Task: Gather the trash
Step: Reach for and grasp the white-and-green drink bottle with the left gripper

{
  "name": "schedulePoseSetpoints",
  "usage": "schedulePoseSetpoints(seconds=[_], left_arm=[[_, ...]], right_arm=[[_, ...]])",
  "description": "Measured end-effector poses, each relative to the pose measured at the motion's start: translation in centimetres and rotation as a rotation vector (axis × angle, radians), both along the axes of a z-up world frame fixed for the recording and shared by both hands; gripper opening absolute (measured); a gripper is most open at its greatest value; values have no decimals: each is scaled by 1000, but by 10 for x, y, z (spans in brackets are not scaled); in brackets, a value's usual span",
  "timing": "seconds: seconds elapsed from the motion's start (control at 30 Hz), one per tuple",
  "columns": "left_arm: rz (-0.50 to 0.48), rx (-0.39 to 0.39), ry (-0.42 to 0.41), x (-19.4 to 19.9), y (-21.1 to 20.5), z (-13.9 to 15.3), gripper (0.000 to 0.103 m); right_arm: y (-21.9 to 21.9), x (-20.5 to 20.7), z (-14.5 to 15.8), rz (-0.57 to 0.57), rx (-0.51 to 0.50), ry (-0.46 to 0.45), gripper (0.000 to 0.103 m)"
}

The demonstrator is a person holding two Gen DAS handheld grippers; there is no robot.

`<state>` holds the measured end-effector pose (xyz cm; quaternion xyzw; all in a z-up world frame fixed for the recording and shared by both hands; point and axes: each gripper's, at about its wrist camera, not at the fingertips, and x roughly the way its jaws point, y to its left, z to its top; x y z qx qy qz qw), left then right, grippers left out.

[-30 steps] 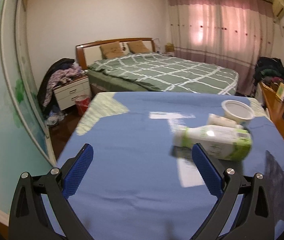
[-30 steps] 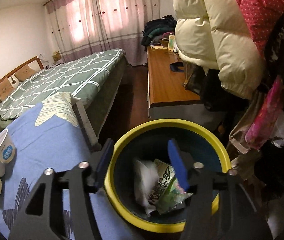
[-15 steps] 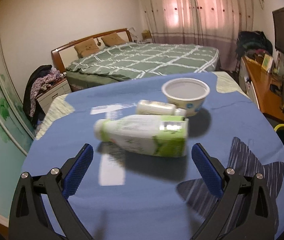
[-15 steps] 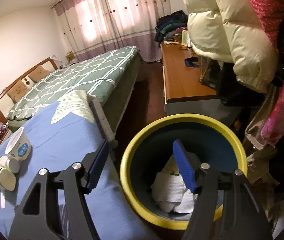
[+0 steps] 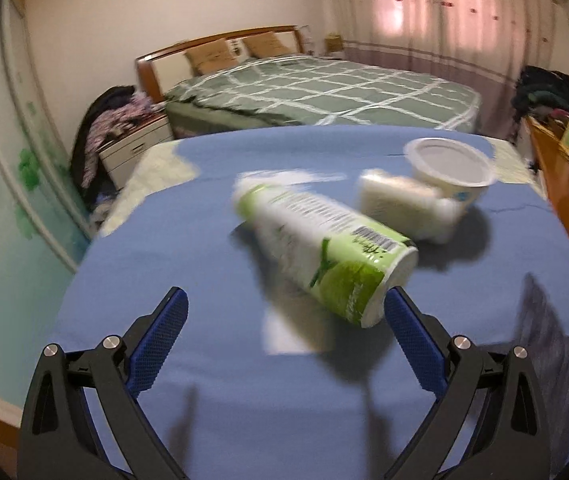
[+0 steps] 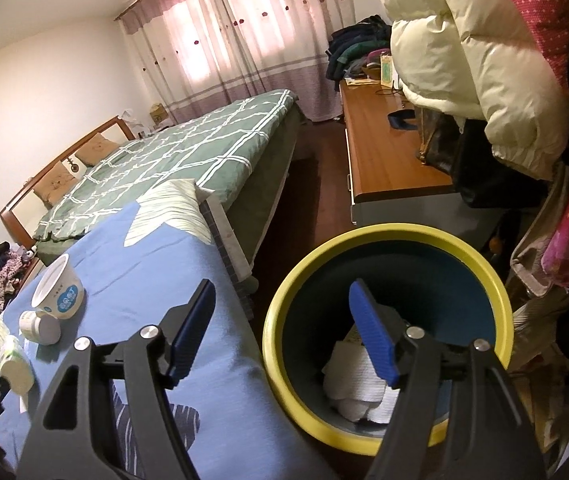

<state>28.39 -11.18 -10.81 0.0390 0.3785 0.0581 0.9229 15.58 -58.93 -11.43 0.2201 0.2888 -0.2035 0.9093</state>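
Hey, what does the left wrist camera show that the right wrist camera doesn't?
Only the left wrist view shows the open left gripper close behind the green bottle, and the bottle's barcode label. Only the right wrist view shows the open right gripper over the yellow-rimmed bin with white paper inside, plus the hanging coats. Both show the bottle, the small white bottle, the white cup, the blue cloth and the bed.

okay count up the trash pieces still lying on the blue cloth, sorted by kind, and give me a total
Bottles lying on their sides: 2, the big green-and-white labelled plastic bottle and the small white plastic bottle.
Cups: 1, the white plastic tub with the blue label, standing upright.
Flat white paper scraps: 1, under the big bottle.
Total: 4.
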Motion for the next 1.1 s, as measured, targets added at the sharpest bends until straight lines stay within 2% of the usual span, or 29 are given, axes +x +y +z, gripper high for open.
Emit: schedulePoseSetpoints(seconds=[0.1, 0.2, 0.4, 0.53, 0.73, 0.9, 0.97, 1.1], left_arm=[[91, 3, 4, -4, 41, -4, 97], [118, -50, 10, -8, 67, -5, 97], [-15, -103, -13, -16, 46, -3, 97], [-21, -111, 1, -4, 28, -7, 97], [46, -105, 42, 21, 27, -14, 78], [38, -123, 79, 32, 26, -26, 68], [27, -133, 77, 37, 29, -29, 53], [7, -104, 40, 32, 29, -22, 53]], right_arm=[[0, 0, 0, -1, -3, 1, 66], [0, 0, 0, -5, -4, 3, 66], [-1, 0, -1, -8, -10, 14, 66], [-1, 2, -2, 1, -11, 19, 66], [0, 2, -3, 11, -3, 10, 67], [1, 2, -2, 17, -1, 8, 67], [1, 2, -2, 16, -4, 8, 67], [1, 2, -2, 17, -1, 9, 67]])
